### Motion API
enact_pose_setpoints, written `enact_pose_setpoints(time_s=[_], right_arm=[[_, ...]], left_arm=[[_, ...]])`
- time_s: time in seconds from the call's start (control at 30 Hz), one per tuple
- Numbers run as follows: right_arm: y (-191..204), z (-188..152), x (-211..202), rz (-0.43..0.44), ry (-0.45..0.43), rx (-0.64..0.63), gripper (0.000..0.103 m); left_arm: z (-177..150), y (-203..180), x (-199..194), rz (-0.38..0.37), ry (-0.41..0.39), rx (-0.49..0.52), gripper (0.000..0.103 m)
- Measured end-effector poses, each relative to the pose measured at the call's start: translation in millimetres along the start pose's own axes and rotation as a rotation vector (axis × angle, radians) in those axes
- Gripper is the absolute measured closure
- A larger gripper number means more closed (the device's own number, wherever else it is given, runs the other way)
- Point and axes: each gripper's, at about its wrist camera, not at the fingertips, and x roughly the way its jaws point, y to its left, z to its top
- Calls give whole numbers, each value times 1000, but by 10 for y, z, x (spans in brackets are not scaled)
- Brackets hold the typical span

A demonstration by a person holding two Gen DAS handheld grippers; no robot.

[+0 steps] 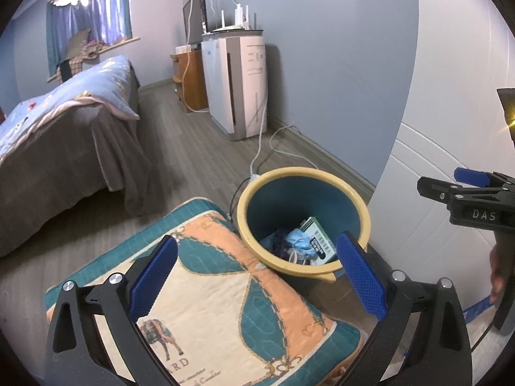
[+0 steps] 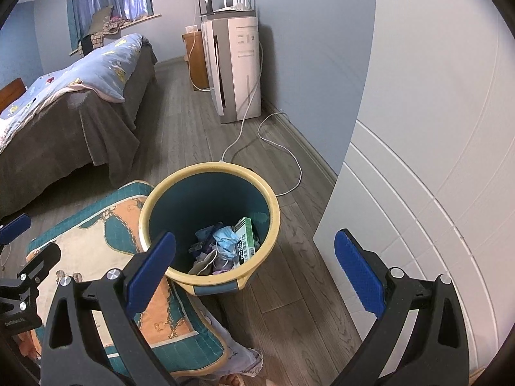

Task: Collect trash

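Note:
A teal trash bin (image 1: 257,180) with a yellow rim stands on the wood floor; in the right wrist view the trash bin (image 2: 276,212) sits just ahead. Inside lie a crumpled blue face mask (image 2: 227,239), a green box (image 2: 246,236) and other scraps; the left wrist view shows the same mask (image 1: 299,241) and box (image 1: 318,238). My left gripper (image 1: 257,273) hangs open and empty over a patterned cushion, beside the bin. My right gripper (image 2: 256,263) is open and empty above the bin's near rim.
A patterned teal and orange cushion (image 1: 206,289) lies left of the bin. A bed (image 1: 64,122) stands at the left, an air purifier (image 1: 241,80) by the blue wall, white cables (image 2: 276,148) on the floor, and a white door (image 2: 434,160) close on the right.

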Motion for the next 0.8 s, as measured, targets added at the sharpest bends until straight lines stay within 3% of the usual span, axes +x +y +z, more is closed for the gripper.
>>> enact_pose_setpoints(time_s=[0.8], right_arm=[[55, 13, -3, -27, -3, -28, 6]], left_arm=[[-2, -14, -5, -1, -3, 0, 5]])
